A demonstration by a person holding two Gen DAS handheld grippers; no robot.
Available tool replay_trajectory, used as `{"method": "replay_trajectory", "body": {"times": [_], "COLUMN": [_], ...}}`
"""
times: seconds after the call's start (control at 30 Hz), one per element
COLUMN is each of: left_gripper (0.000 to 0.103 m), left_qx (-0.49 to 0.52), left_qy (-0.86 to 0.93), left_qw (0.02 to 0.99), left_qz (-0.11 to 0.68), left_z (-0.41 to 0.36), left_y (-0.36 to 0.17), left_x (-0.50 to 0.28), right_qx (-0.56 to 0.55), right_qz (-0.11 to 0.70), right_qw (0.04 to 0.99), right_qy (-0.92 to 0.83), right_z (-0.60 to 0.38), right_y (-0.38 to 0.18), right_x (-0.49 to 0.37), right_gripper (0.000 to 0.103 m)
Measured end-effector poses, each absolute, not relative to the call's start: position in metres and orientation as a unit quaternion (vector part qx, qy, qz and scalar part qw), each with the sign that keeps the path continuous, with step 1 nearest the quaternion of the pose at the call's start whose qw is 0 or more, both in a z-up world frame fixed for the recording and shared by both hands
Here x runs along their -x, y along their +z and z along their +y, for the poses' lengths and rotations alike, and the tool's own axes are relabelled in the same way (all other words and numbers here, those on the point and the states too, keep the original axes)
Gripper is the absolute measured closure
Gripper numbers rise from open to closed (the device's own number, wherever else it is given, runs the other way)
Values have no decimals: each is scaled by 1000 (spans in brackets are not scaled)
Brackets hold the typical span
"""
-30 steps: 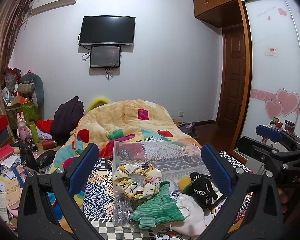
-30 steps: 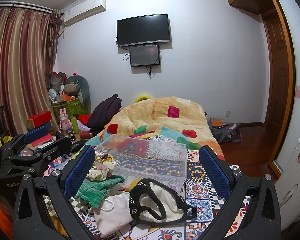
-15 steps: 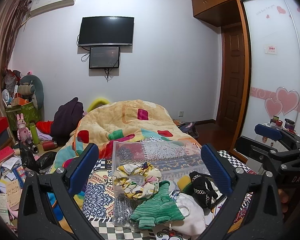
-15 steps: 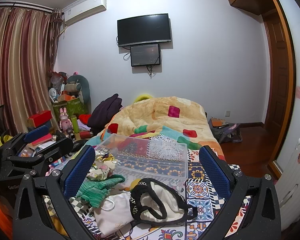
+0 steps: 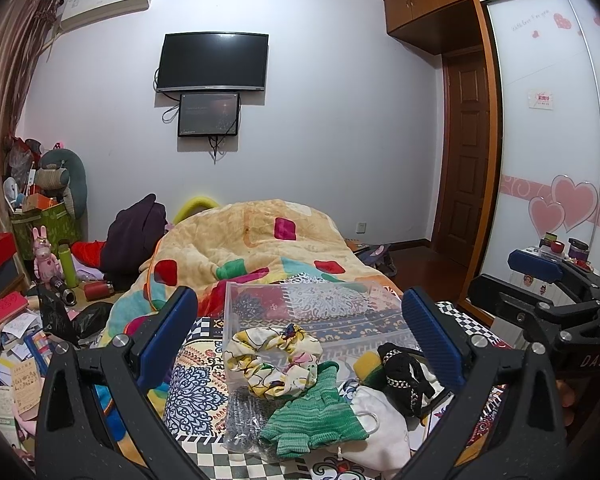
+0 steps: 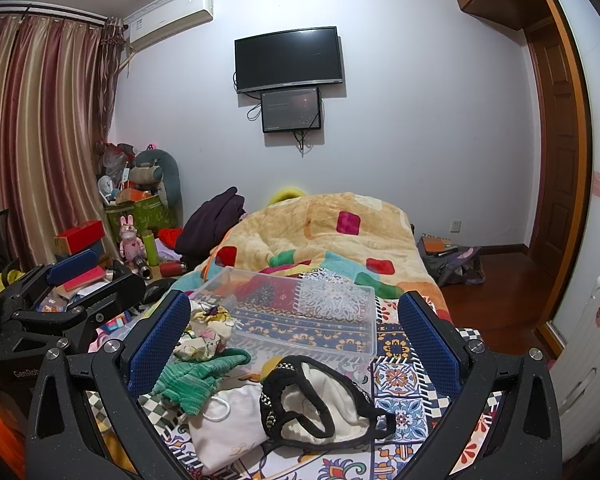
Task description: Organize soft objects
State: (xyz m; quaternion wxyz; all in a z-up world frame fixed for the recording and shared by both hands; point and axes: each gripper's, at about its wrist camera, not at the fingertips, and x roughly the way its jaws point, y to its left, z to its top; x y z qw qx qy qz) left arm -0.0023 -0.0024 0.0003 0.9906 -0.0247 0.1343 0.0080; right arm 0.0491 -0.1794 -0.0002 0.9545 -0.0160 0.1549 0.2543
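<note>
A clear plastic bin [image 5: 312, 312] [image 6: 300, 312] stands on the patterned bed cover. In front of it lies a heap of soft things: a floral scrunchie [image 5: 274, 356] [image 6: 206, 332], a green knit piece [image 5: 316, 416] [image 6: 196, 378], a white cloth pouch [image 5: 376, 428] [image 6: 228, 424], a black-trimmed white cap [image 6: 320, 404] [image 5: 404, 376] and a yellow-green piece [image 5: 367, 364]. My left gripper [image 5: 300, 340] is open and empty above the heap. My right gripper [image 6: 294, 344] is open and empty, hovering to the right of it.
A rolled yellow quilt [image 5: 252, 244] fills the far half of the bed. Boxes, bottles and papers crowd the floor at the left [image 5: 28, 280]. A wardrobe with sliding doors [image 5: 548, 160] and a white radiator [image 6: 588, 344] stand at the right.
</note>
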Motion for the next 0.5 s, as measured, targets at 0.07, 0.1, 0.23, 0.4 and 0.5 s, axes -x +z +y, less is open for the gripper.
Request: {"method": "replay_trajectory", "body": {"times": [0.07,0.1,0.23,0.4,0.5], "left_gripper": [0,0,0,0,0], "left_qx": [25,24,24,24,28], "left_qy": [8,8,7,8,6], "left_qw": [991,991,991,990,988], "left_qz": [135,135,134,142,155], "left_z": [-3,-3,-3,-5,-2], "left_y": [0,0,0,-5,-11], "left_x": [2,2,2,-2,-9], "right_qx": [16,16,16,14,6], "right_qz": [155,155,155,170,189], "right_qw": [954,954,954,952,950], "right_qy": [254,254,254,255,249], "right_z": [-179,-179,-179,-178,-180], "right_y": [0,0,-1,-6,-12], "right_x": [-48,-49,-49,-53,-59], "right_gripper": [0,0,0,0,0]}}
